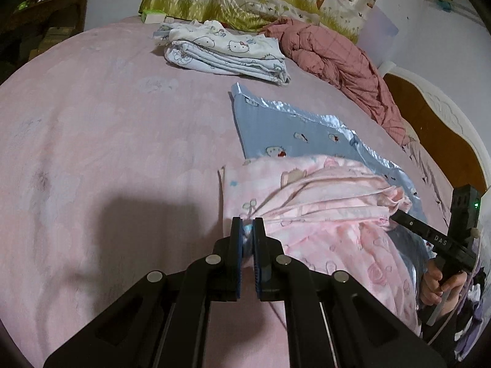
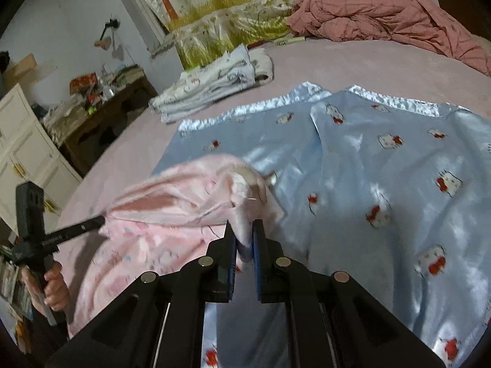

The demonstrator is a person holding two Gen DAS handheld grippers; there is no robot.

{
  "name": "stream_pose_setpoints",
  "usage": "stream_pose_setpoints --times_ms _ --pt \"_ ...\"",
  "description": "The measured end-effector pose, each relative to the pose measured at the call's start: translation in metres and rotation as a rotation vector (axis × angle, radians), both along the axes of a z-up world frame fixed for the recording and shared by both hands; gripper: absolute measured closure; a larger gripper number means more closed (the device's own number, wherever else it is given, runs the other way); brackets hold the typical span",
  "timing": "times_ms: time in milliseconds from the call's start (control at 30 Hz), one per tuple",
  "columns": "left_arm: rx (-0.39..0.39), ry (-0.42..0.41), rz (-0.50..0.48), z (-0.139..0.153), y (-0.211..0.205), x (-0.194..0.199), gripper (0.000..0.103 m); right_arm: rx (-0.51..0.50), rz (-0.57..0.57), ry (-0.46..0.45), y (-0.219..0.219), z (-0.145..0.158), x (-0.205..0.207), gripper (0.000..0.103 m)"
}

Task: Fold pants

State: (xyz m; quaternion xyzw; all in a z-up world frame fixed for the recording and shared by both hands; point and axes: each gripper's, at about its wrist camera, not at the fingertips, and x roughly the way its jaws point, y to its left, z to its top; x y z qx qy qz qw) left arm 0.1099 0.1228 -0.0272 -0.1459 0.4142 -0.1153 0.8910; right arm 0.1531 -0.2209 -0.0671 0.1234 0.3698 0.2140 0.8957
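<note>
The pink printed pants [image 1: 325,202] hang stretched between my two grippers, low over the bed. My left gripper [image 1: 248,230] is shut on one edge of the pink cloth, at its left end. My right gripper [image 2: 244,236] is shut on the other edge, with a bunch of pink cloth [image 2: 190,190] trailing to its left. In the left wrist view the right gripper [image 1: 396,216] reaches in from the right, held by a hand [image 1: 438,282]. In the right wrist view the left gripper [image 2: 101,220] comes in from the left.
A light blue satin garment with cat prints [image 2: 368,165] lies spread on the pink bedsheet [image 1: 107,141] under the pants. A folded white printed pile [image 1: 227,52] sits farther back, a crumpled red-pink quilt [image 1: 343,61] beyond it. A wooden desk [image 2: 101,113] and white drawers [image 2: 27,147] stand beside the bed.
</note>
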Motion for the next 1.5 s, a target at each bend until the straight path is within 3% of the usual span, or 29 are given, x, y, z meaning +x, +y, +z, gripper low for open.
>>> stream_pose_setpoints --times_ms 100,167,233,300,333,367,533,633,700,733,767,800,900,1167,1300,1333,1367,1433,1467,1500 --pt "0.032 0.006 -0.004 0.001 -0.001 -0.006 0.097 -0.027 0.011 0.031 -0.001 -0.004 -0.009 0.095" --pt "0.056 0.008 0.002 0.002 -0.002 -0.010 0.089 -0.031 0.013 0.047 -0.003 -0.005 -0.013 0.093" --pt "0.063 0.002 -0.001 0.005 -0.001 -0.015 0.082 -0.036 -0.002 0.059 -0.007 -0.003 -0.019 0.080" --pt "0.067 -0.011 0.003 0.010 -0.001 -0.018 0.072 -0.038 -0.037 0.035 -0.014 0.004 -0.027 0.053" --pt "0.067 -0.021 0.008 0.013 0.000 -0.020 0.061 -0.034 -0.056 0.012 -0.018 0.008 -0.031 0.049" --pt "0.066 -0.034 0.014 0.017 0.000 -0.021 0.054 -0.023 -0.074 -0.022 -0.022 0.015 -0.037 0.047" --pt "0.050 -0.047 0.031 0.028 -0.005 -0.007 0.049 0.030 -0.125 -0.090 -0.025 0.045 -0.035 0.047" --pt "0.056 -0.023 0.027 0.025 -0.015 0.009 0.050 0.066 -0.152 -0.061 -0.013 0.056 -0.016 0.048" --pt "0.063 0.006 0.022 0.018 -0.021 0.018 0.053 0.055 -0.141 -0.039 0.000 0.054 -0.004 0.061" --pt "0.064 0.015 0.014 0.014 -0.023 0.020 0.074 0.028 -0.140 -0.014 0.006 0.050 0.001 0.067" --pt "0.073 0.027 0.003 0.010 -0.026 0.020 0.103 0.003 -0.139 0.019 0.010 0.045 0.006 0.077" --pt "0.083 0.030 -0.010 0.008 -0.028 0.018 0.101 -0.013 -0.133 0.058 0.013 0.037 0.008 0.088" --pt "0.125 -0.030 -0.022 0.012 -0.029 -0.001 0.102 -0.009 -0.104 0.100 0.007 0.023 0.000 0.095" --pt "0.232 -0.036 -0.034 0.009 -0.031 -0.030 0.103 -0.112 -0.091 0.138 -0.005 0.001 -0.027 0.097" --pt "0.195 -0.004 -0.067 0.004 -0.030 -0.038 0.102 -0.075 -0.091 0.151 -0.012 -0.001 -0.032 0.097" --pt "0.179 -0.014 -0.068 0.008 -0.028 -0.040 0.094 -0.063 -0.100 0.141 -0.014 0.002 -0.033 0.097" --pt "0.167 -0.019 -0.063 0.011 -0.028 -0.040 0.075 -0.049 -0.114 0.127 -0.016 0.007 -0.035 0.093" --pt "0.133 -0.052 -0.025 0.022 -0.022 -0.035 0.054 -0.001 -0.141 0.081 -0.021 0.022 -0.035 0.069" --pt "0.137 -0.076 -0.001 0.027 -0.019 -0.031 0.056 0.027 -0.145 0.047 -0.022 0.030 -0.034 0.051" --pt "0.154 -0.088 0.011 0.030 -0.019 -0.027 0.056 0.035 -0.149 0.026 -0.021 0.034 -0.033 0.049"
